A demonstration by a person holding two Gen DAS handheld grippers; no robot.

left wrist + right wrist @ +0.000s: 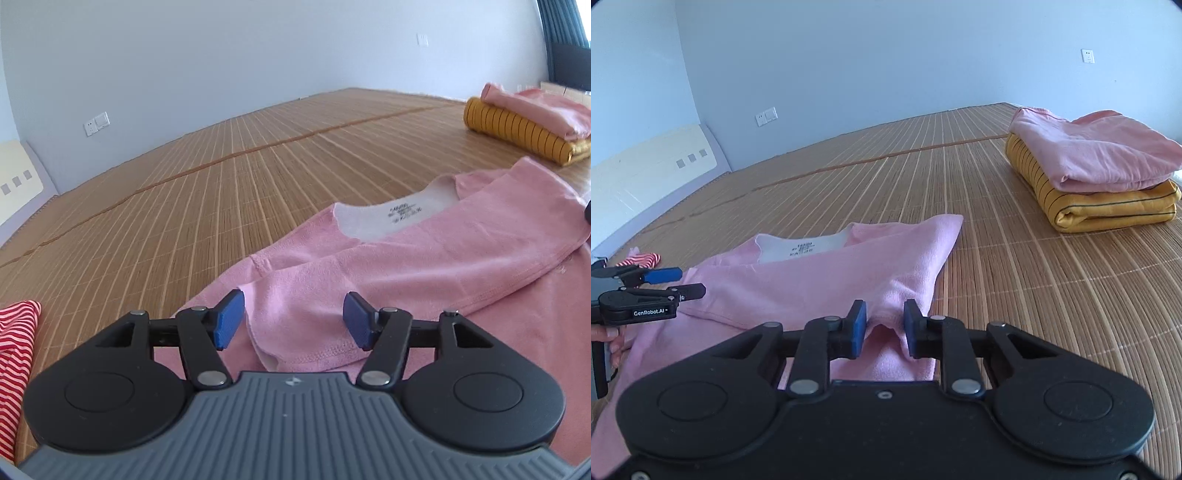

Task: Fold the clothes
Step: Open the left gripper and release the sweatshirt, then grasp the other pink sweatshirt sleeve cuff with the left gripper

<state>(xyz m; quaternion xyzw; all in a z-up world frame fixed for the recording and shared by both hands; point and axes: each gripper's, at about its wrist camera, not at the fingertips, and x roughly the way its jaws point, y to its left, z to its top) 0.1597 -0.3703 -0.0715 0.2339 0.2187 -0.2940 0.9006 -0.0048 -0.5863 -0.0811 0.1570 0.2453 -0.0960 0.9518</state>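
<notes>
Pink shirt (pixel 812 280): right tool (pixel 885 326) nipped narrow on its side fold, left tool (pixel 293 319) spread wide above the laid-over sleeve, garment near the mat's front edge; sleeves in, body fold judged next.

Pale blue walls (pixel 886 66) meet a bamboo mat (pixel 221 177) in daylight.

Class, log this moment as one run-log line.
left gripper: open over sleeve | right gripper: pinching pink shirt | folded stack: aside
</notes>
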